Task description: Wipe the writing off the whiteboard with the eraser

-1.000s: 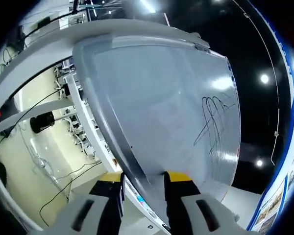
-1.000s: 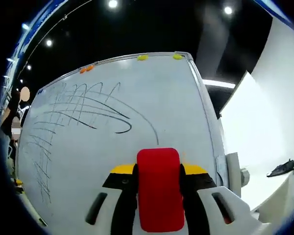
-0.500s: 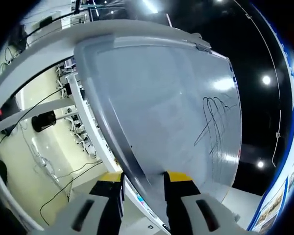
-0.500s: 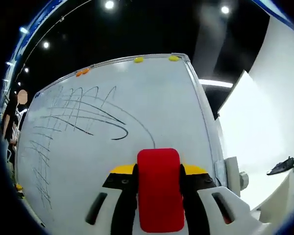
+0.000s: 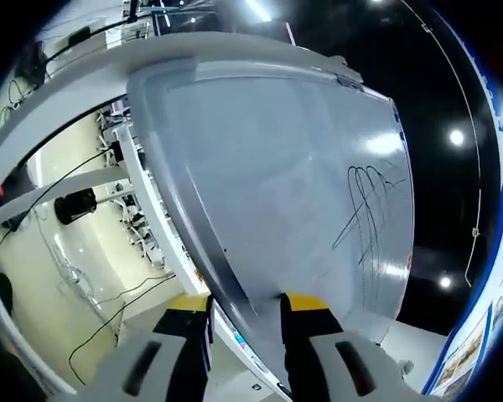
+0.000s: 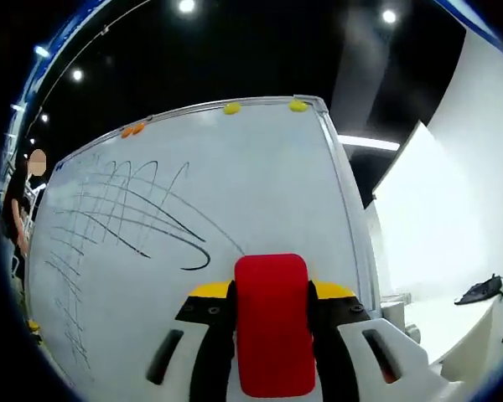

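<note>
With the right gripper (image 6: 271, 314) clamped on the red eraser (image 6: 271, 322) and the left gripper (image 5: 246, 314) closed over the whiteboard (image 6: 235, 201) frame's edge to steady it, press the pad flat and sweep up and left through the scribbles (image 6: 126, 209) beyond.

The whiteboard (image 6: 260, 180) bears black looping scribbles (image 6: 126, 209) across its left part. Two yellow magnets (image 6: 231, 108) sit along its top edge near the right corner, and two orange magnets (image 6: 132, 130) sit along the same edge further left.
</note>
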A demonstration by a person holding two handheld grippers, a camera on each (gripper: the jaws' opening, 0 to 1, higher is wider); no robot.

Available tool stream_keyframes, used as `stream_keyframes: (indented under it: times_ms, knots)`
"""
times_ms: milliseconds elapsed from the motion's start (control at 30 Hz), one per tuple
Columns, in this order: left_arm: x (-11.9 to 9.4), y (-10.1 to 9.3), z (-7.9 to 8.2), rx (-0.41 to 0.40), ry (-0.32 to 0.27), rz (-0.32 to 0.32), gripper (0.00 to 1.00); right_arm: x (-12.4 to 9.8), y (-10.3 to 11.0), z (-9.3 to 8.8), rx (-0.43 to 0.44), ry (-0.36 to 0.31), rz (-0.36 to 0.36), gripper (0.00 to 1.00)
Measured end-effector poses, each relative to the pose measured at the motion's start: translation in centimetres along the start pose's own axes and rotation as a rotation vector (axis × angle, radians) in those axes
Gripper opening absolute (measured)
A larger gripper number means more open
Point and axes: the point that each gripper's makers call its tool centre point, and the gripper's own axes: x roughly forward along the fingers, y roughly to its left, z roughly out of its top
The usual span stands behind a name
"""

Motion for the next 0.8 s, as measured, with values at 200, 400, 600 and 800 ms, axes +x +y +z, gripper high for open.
stream_keyframes:
  times_ms: [200, 400, 600, 800]
  knots:
    - [0.0, 0.0, 0.0, -0.002, -0.002, -0.007, 0.34, 0.3, 0.0, 0.5, 0.005, 0.009, -0.001, 0.36]
    - [0.0, -0.1, 0.0, -0.004, -0.002, -0.010, 0.34, 0.6, -0.1, 1.2, 0.015, 0.005, -0.010, 0.36]
    - [0.0, 0.0, 0.0, -0.005, -0.004, -0.014, 0.34, 0.3, 0.1, 1.3, 0.035, -0.002, -0.024, 0.36]
    - [0.0, 0.0, 0.0, -0.010, -0.019, -0.020, 0.34, 0.4, 0.4, 1.2, 0.047, 0.011, -0.032, 0.36]
